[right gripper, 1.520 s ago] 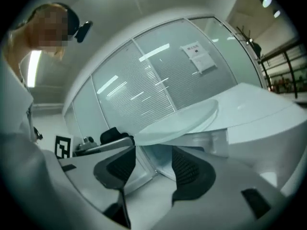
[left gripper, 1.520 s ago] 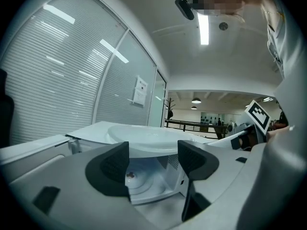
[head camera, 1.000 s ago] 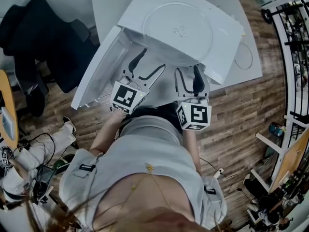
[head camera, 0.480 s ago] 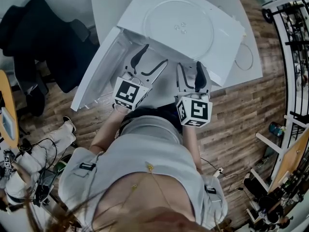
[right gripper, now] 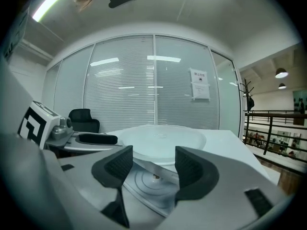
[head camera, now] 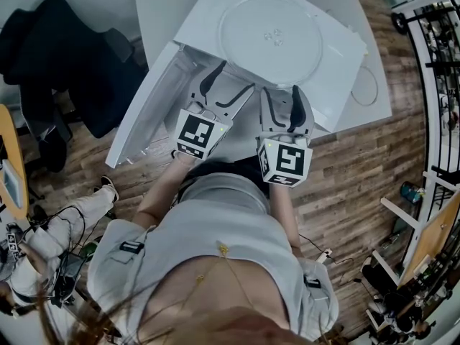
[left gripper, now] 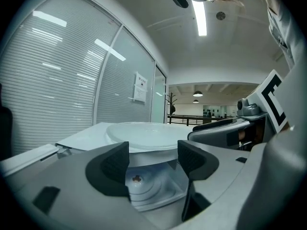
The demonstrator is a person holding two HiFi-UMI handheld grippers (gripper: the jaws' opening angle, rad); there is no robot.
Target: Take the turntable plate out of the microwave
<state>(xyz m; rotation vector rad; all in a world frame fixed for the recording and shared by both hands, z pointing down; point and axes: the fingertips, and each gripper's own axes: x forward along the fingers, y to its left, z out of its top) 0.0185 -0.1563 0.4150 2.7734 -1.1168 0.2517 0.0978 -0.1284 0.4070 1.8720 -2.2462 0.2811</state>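
Round clear glass turntable plate point(head camera: 269, 36) lies atop white microwave point(head camera: 205, 21), upper centre; below it, left gripper point(head camera: 231, 81) gapes empty, and right gripper point(head camera: 280, 92), its jaws just opening, is empty.

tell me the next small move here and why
Probably pull the left gripper and right gripper back from the opening. The turntable plate already lies on top of the microwave, the cavity shows only a bare hub, and both sets of jaws stand open and empty. The right ones have just been opening, with nothing between them.
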